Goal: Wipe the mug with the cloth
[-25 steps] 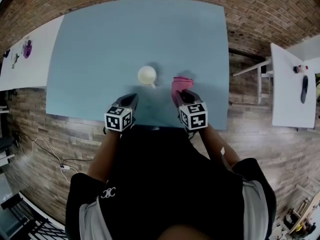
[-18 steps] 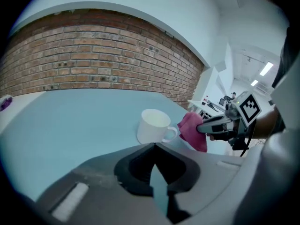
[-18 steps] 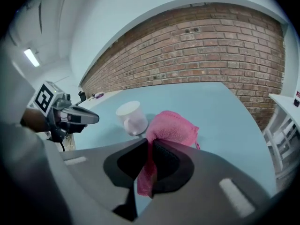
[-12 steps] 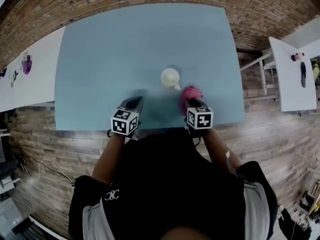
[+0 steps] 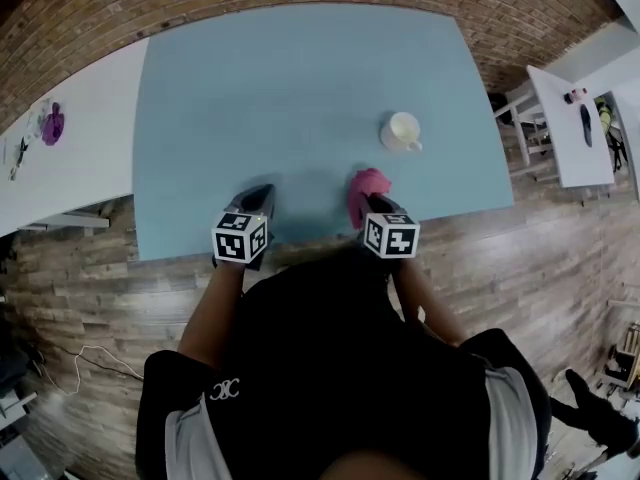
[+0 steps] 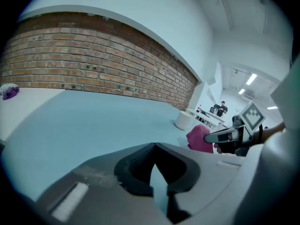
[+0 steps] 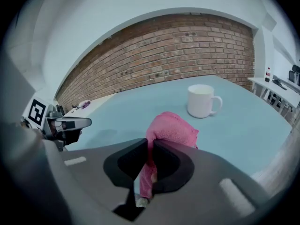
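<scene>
A white mug [image 5: 402,131] [image 7: 202,101] [image 6: 183,120] stands upright on the light blue table [image 5: 290,78], toward its right side, handle to the right. My right gripper [image 5: 366,200] [image 7: 150,150] is shut on a pink cloth [image 5: 364,186] [image 7: 171,129] [image 6: 201,138], which bunches up ahead of the jaws, short of the mug and to its left. My left gripper [image 5: 258,200] [image 6: 153,150] is shut with nothing in it, over the table's near edge, well left of the mug.
White side tables stand left [image 5: 60,158] and right [image 5: 565,118] of the blue table, with small items on them. A brick wall [image 7: 178,46] runs behind. The floor below the near edge is wood plank [image 5: 90,298].
Both grippers have shifted left along the table's near edge. The mug, once just ahead between them, now lies off to the right. The right gripper keeps the cloth.
</scene>
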Motion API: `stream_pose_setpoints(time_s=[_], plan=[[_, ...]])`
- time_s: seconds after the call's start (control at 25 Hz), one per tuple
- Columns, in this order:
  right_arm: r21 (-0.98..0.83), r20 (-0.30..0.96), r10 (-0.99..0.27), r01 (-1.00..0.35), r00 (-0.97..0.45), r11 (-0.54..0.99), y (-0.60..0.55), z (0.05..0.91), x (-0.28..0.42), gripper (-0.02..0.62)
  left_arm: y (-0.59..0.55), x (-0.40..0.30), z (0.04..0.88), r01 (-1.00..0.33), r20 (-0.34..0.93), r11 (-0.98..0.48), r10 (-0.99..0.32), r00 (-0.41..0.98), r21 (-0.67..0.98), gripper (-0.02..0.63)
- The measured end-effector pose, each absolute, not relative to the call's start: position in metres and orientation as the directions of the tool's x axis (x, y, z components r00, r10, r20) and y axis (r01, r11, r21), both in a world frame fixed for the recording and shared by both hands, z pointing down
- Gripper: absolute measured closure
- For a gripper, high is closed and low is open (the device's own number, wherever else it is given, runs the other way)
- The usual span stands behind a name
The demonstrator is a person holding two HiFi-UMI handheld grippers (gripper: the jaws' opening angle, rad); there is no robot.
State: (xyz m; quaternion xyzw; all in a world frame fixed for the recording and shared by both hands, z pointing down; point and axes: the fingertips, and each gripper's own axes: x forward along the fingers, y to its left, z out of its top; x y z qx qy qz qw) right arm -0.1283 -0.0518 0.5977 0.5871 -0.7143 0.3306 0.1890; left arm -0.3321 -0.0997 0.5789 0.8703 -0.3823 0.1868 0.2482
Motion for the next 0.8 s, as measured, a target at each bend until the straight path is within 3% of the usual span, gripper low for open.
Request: stream_pose_setpoints(time_s=[0.24,0.8], plan=[[-0.247,0.627,-0.724,-0.955,-0.287,0.164,-0.04,0.578,-0.179,0.56,-0.092,-0.359,0.573,-0.733,0.494,-0.601,-0.554,0.67,0.319,0.6],[-0.209,0.632,-0.726,-0.962,-0.272,0.178,-0.032,0.568,-0.181,0.561,-0.073,-0.332,0.568,-0.695,0.518,-0.655,-0.5,0.694,0.298,0.6]])
